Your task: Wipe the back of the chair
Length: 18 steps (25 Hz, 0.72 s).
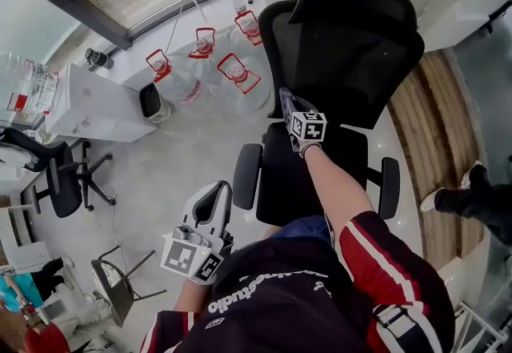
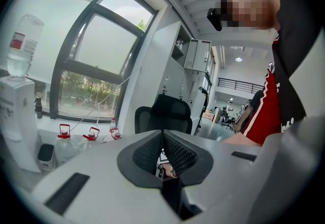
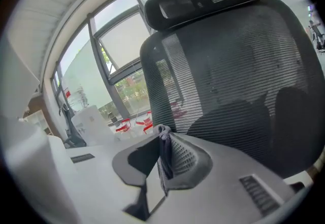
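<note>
A black mesh office chair (image 1: 352, 31) fills the upper centre of the head view, its seat nearest the person. The right gripper (image 1: 286, 100), at mid-frame near the backrest's lower left edge, pinches a gray cloth (image 3: 163, 154) between its jaws. The left gripper (image 1: 214, 198), at lower left, has its jaws pressed together on nothing. Red-handled water jugs (image 1: 240, 75) stand on the floor at upper left.

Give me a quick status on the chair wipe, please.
Left gripper shut, empty. Right gripper shut on grey cloth, at mesh chair back. Nothing blocking.
</note>
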Tool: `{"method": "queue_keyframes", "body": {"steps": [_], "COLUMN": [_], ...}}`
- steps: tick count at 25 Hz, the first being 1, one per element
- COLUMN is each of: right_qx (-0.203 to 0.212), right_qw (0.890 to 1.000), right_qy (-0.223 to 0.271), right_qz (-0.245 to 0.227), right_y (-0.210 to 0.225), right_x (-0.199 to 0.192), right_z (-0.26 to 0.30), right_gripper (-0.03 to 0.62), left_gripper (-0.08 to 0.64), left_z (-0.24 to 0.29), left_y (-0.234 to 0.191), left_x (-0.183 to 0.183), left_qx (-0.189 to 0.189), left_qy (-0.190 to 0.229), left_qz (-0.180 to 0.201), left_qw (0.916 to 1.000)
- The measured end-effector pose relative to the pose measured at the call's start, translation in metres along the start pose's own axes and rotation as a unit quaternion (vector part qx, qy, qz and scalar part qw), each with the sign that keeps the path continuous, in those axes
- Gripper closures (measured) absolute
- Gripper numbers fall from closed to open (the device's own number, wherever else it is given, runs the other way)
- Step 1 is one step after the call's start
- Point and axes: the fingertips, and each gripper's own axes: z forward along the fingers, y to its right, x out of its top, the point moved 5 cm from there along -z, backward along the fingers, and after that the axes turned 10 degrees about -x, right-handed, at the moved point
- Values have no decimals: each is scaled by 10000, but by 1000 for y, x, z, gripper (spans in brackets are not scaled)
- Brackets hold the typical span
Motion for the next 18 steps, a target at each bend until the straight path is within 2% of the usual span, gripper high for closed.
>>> {"method": "queue_keyframes", "body": {"steps": [10,18], "right_qx": [-570,-1106], "right_qw": [9981,9931], "right_qy": [178,275], "right_qz": [125,273], "right_y": [70,149], "right_x": [9,10], "right_z": [-33,-73], "right_gripper": [535,535], "left_gripper": [529,529], "left_z": [10,43], "left_y": [19,50], "left_x": [-3,-5], "left_qx": [-236,-686], "left_qy": [-39,-138], "left_qz": [59,134], "left_qw": [9997,9975]}}
